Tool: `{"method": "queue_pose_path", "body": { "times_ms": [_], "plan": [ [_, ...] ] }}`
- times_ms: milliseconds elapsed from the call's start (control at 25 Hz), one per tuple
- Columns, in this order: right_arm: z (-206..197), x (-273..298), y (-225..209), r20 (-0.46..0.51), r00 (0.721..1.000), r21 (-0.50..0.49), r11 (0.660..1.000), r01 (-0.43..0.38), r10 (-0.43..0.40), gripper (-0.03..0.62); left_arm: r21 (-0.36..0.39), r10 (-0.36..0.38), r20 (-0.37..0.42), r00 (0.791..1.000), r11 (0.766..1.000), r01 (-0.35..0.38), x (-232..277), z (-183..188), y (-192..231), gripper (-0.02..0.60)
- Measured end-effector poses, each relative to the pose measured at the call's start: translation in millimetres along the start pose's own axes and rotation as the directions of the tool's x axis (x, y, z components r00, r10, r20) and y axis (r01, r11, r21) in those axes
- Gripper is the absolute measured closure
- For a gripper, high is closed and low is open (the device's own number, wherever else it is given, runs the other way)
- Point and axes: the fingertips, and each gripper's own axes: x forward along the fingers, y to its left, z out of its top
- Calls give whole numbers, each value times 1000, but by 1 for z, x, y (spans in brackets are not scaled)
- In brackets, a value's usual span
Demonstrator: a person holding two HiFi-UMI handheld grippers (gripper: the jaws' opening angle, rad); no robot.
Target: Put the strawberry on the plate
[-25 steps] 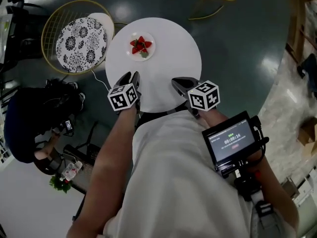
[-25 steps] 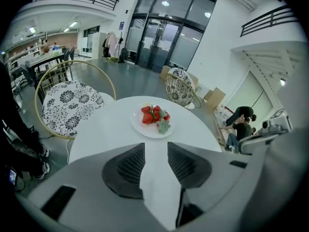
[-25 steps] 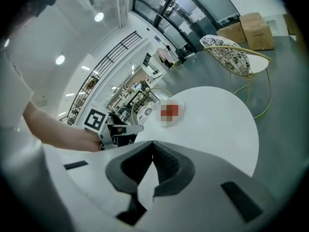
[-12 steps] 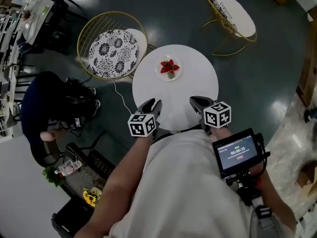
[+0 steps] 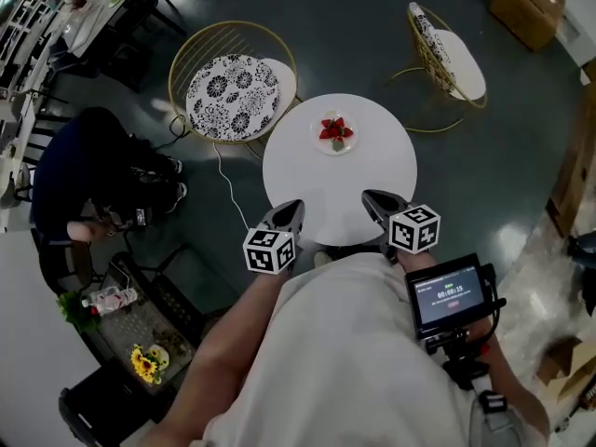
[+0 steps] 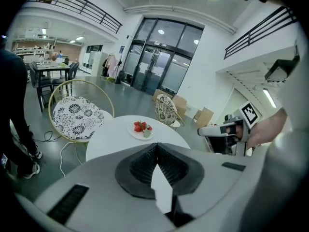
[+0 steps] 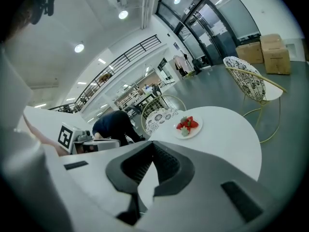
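Head view: left gripper and right gripper tip down over a round white table on a dark floor. Left jaws just closed, empty; right jaws are together.

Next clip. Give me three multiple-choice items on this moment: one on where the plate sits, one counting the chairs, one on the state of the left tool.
1. Where is the plate with the strawberries?
A) on the round white table
B) on the floor
C) on a cardboard box

2. How many chairs with patterned cushions stand by the table?
A) none
B) one
C) two

3. What state is the left tool in?
A) wide open
B) shut and empty
C) shut on a strawberry

Key:
1 A: the head view shows the plate on the table's far side.
2 C: one chair stands at the table's far left and one at its far right.
3 B: its jaws have just closed and meet with nothing between them.
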Motion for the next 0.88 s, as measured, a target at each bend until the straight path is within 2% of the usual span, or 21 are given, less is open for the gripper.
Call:
{"method": "queue_pose_path", "body": {
  "times_ms": [200, 480, 680, 880],
  "plan": [
    [13, 4, 18, 40, 997, -53, 997, -60, 62, 586, 18, -22, 48, 999, 1000, 21, -10, 3, -1, 572],
    [14, 1, 32, 77, 991, -96, 990, -102, 110, 586, 79, -69, 79, 994, 995, 63, -14, 4, -14, 574],
    [-6, -22, 54, 92, 991, -103, 990, -91, 101, 586, 114, -105, 79, 991, 989, 96, -38, -5, -30, 574],
    [-12, -34, 71, 108, 990, -122, 989, -80, 93, 586, 135, -105, 92, 990, 987, 92, -59, -7, -32, 574]
  ]
}}
